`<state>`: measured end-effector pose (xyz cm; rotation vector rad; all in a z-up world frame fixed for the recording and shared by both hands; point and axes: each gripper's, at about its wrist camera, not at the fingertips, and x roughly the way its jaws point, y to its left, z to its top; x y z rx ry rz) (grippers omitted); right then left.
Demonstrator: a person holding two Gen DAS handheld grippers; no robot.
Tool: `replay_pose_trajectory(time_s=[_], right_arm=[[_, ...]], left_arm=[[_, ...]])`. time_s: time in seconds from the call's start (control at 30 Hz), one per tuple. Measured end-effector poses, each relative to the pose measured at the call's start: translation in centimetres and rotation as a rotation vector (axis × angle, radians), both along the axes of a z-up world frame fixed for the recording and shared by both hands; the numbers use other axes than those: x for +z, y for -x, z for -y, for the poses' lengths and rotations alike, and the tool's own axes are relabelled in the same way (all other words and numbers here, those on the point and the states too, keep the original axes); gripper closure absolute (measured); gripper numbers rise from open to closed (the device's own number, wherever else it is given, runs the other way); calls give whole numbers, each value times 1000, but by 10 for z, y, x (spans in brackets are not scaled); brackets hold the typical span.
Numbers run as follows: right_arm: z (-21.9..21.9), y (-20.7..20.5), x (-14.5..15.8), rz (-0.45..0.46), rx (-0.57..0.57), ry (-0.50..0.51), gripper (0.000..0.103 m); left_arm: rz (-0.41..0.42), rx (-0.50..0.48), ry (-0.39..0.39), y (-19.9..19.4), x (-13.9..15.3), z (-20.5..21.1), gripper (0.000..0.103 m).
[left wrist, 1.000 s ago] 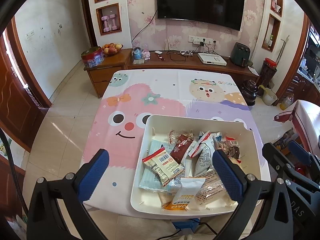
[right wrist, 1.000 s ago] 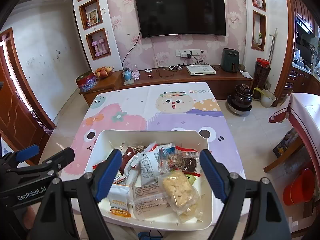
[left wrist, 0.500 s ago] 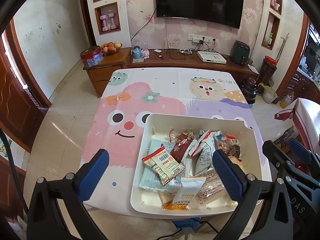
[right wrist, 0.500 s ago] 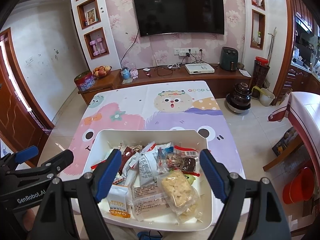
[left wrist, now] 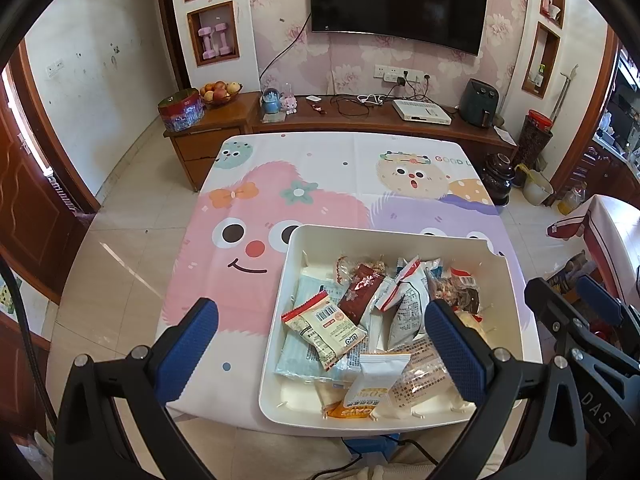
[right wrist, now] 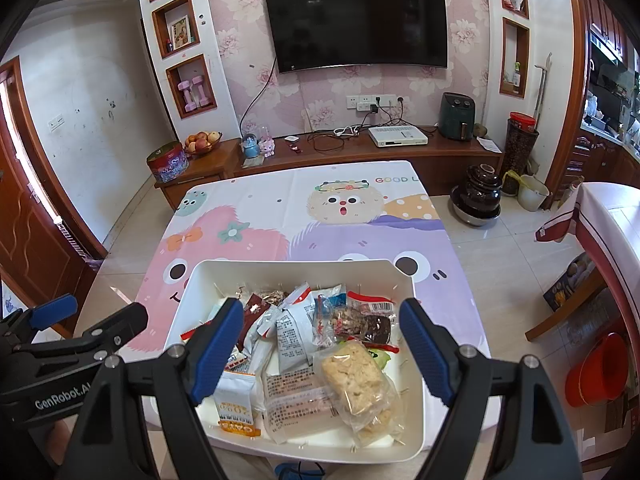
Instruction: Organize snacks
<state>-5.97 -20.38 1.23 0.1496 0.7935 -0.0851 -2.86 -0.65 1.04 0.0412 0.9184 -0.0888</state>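
Observation:
A white bin (left wrist: 384,234) (right wrist: 296,266) stands at the near edge of the table and holds several wrapped snacks in a loose pile. Among them are a red-topped pack (left wrist: 324,326), a dark red bar (left wrist: 360,292), a clear pack with a pale cake (right wrist: 352,376) and a white and orange pouch (left wrist: 372,384) (right wrist: 236,400). My left gripper (left wrist: 320,344) is open and empty above the bin's left part. My right gripper (right wrist: 320,344) is open and empty above the bin's middle. Each gripper shows at the edge of the other's view.
The table carries a cartoon cloth (left wrist: 280,184) (right wrist: 280,216). Behind it stands a low wooden cabinet (left wrist: 360,120) under a wall TV. A dark jar (right wrist: 478,196) and a red bucket (right wrist: 596,372) stand on the floor at the right.
Both views have shifted slightly, so the bin sits a little lower in frame. Both grippers stay open and the snacks have not moved.

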Motion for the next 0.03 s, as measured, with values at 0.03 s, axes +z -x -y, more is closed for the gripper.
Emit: replay_pose_trajectory(time_s=[0.03], right_arm=[[0, -1, 1, -1, 0, -1, 22]], left_arm=[[-1, 0, 0, 2, -1, -1, 0]])
